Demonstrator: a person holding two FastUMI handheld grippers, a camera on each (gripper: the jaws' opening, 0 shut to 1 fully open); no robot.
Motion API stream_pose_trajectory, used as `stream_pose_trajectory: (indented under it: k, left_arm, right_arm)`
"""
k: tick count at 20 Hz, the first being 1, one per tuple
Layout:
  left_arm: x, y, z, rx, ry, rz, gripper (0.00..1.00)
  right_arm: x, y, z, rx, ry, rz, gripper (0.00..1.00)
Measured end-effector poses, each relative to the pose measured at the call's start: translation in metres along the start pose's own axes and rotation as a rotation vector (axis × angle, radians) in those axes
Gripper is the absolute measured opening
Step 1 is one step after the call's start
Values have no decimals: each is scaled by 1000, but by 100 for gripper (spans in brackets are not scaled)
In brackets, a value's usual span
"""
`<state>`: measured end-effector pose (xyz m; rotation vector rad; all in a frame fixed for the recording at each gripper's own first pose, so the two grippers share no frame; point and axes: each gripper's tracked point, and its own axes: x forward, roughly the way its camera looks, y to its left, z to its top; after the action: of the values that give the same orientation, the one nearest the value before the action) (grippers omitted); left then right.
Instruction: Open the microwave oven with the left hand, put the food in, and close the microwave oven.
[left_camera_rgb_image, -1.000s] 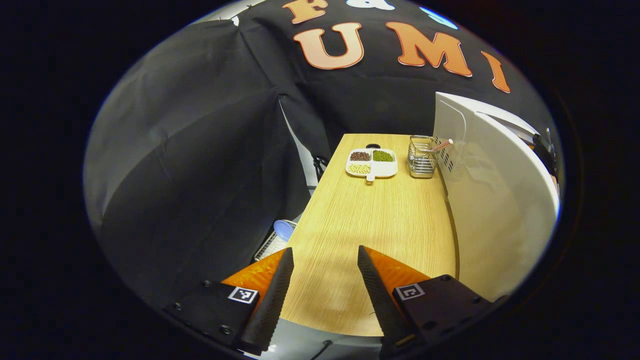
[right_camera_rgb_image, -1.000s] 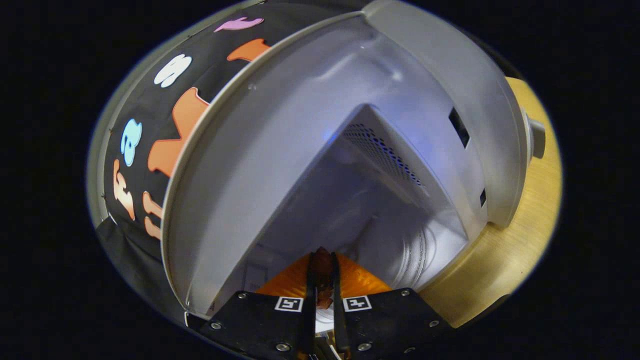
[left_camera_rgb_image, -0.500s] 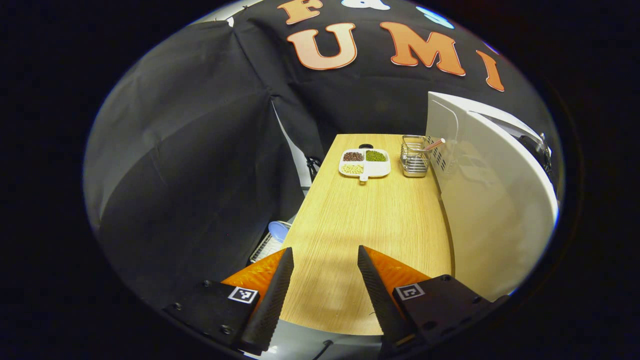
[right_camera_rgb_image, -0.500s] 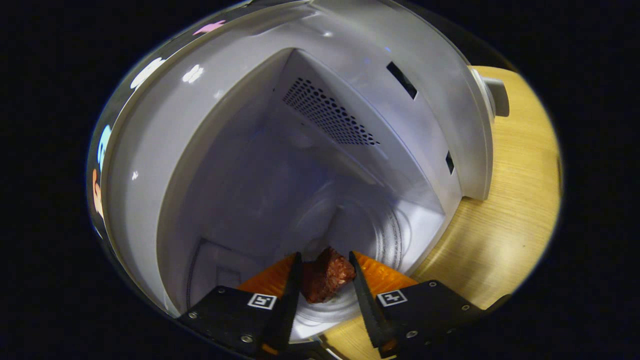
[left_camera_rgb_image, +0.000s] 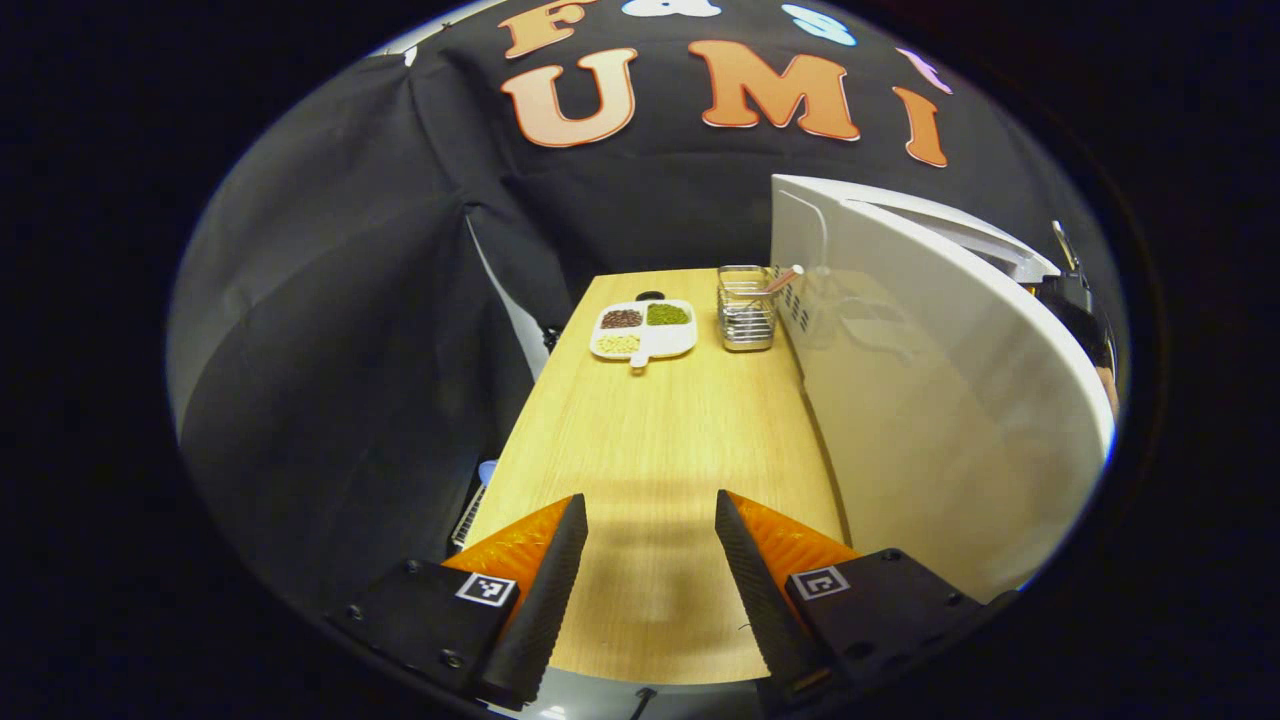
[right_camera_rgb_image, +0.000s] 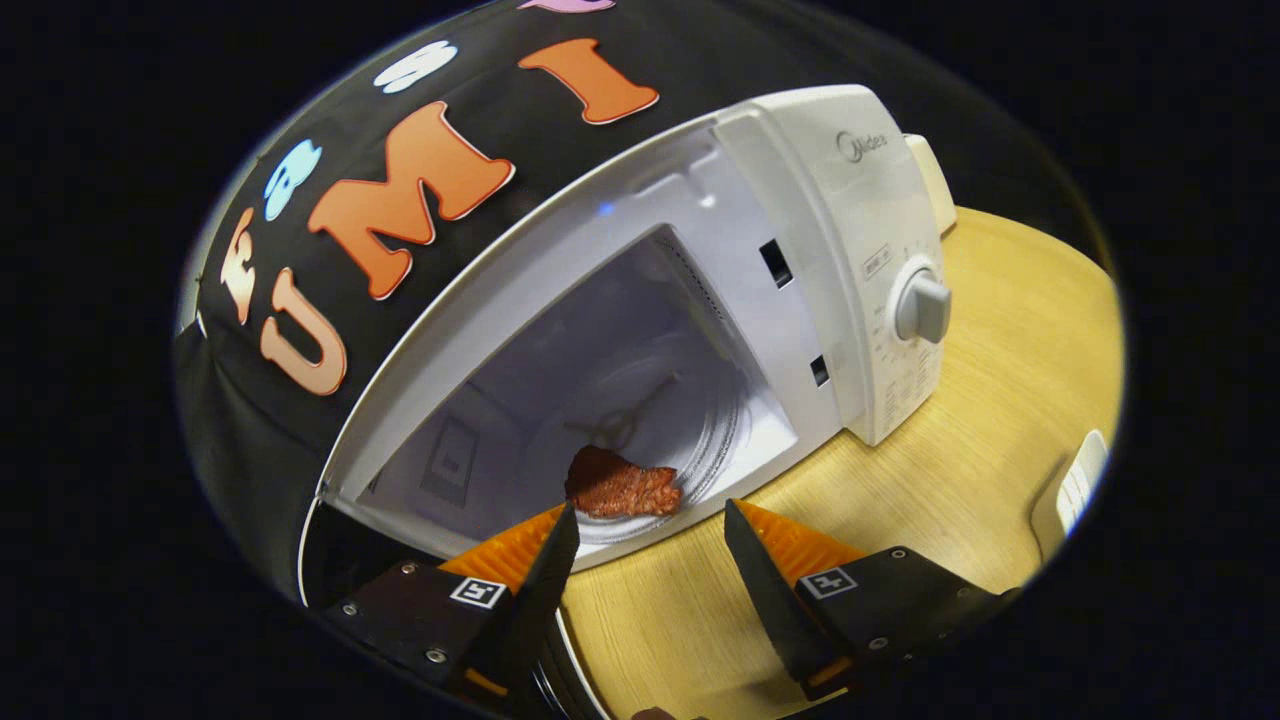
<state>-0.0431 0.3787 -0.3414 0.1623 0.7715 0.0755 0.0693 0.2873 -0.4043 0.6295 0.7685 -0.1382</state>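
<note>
Between the spread fingers of the right gripper (right_camera_rgb_image: 648, 565) nothing is being held; just ahead, the food (right_camera_rgb_image: 622, 487) is lying on the glass turntable (right_camera_rgb_image: 700, 440) inside the open microwave oven (right_camera_rgb_image: 850, 250). Ahead of the left gripper (left_camera_rgb_image: 645, 560), also gaping empty, the wooden table (left_camera_rgb_image: 660, 420) is stretching out, the microwave door (left_camera_rgb_image: 930, 400) standing to its right.

The microwave oven (right_camera_rgb_image: 850, 260) stood on the desk (right_camera_rgb_image: 960, 480); the food (right_camera_rgb_image: 622, 488) lay inside on its turntable (right_camera_rgb_image: 690, 420). In the left gripper view, a divided plate (left_camera_rgb_image: 643, 330) sat left of a wire basket (left_camera_rgb_image: 745, 308), beside the open door (left_camera_rgb_image: 930, 400).
</note>
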Motion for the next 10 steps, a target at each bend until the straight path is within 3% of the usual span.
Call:
stream_pose_trajectory:
  k: [4,9,10]
  left_arm:
    - [1,-19,-6,4,12,-22,85]
    - [-5,-49,3,45,-7,-45,84]
    - [-6,-54,3,55,-7,-51,76]
  right_arm:
    - [-52,-31,2,-78,15,24,91]
    - [-109,-44,41,-222,-42,74,92]
    - [-118,-42,49,-252,-55,93,92]
